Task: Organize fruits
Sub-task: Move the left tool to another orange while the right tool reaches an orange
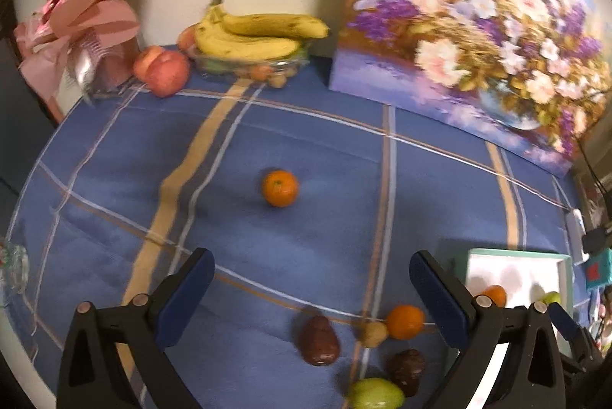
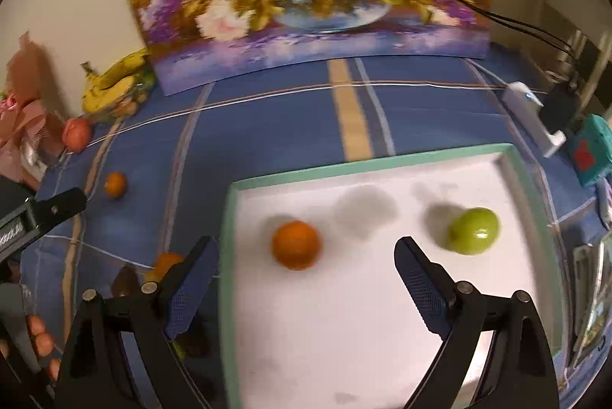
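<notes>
My left gripper (image 1: 311,279) is open and empty above the blue cloth. An orange (image 1: 280,188) lies ahead of it. Near its fingers lie a second orange (image 1: 405,321), a dark red fruit (image 1: 319,341), a small tan fruit (image 1: 374,334), a dark brown fruit (image 1: 407,370) and a green fruit (image 1: 376,394). My right gripper (image 2: 306,258) is open and empty over the white tray (image 2: 382,156). In the tray lie an orange (image 2: 295,244) and a green apple (image 2: 474,230). The tray also shows in the left wrist view (image 1: 512,254).
A glass bowl with bananas (image 1: 260,34) and a red apple (image 1: 162,72) stand at the back left beside a pink gift bouquet (image 1: 80,26). A flower painting (image 1: 470,22) leans on the wall. A white charger (image 2: 533,114) and cables lie at the right.
</notes>
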Demonstrator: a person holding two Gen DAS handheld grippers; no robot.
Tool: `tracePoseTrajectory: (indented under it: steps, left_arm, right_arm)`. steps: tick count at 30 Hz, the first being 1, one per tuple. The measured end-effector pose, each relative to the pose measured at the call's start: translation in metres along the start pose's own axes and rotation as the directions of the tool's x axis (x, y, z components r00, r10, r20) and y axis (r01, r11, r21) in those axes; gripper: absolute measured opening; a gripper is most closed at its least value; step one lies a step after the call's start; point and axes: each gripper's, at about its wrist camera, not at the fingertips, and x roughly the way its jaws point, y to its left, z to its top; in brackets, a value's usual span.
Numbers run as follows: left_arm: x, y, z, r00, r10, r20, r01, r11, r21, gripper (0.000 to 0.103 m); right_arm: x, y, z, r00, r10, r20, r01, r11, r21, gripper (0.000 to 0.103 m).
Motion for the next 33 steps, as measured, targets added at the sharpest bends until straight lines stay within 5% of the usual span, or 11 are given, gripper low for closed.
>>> tracePoseTrajectory:
  steps: [6, 18, 28, 33]
  left_arm:
    - [-0.007, 0.020, 0.009, 0.999, 0.039, 0.022, -0.039, 0.999, -0.002, 0.103]
    - [-0.029, 0.037, 0.028, 0.997, -0.039, 0.066, 0.038, 0.999, 0.020, 0.103]
    - [-0.025, 0.026, 0.041, 0.995, -0.067, 0.071, 0.059, 0.993, 0.100, 0.101]
    - [-0.012, 0.021, 0.045, 0.996, -0.063, 0.057, 0.054, 0.987, 0.150, 0.100]
  right_arm:
    - [0.002, 0.030, 0.001, 1.000, 0.028, 0.013, -0.027, 0.996, -0.087, 0.093]
    - [-0.012, 0.082, 0.010, 0.983, 0.181, 0.033, -0.174, 0.974, -0.142, 0.093]
    - [-0.018, 0.103, 0.014, 0.983, 0.178, 0.044, -0.168, 0.972, -0.163, 0.092]
    - [-0.010, 0.108, 0.014, 0.990, 0.143, 0.012, -0.139, 0.977, -0.162, 0.077]
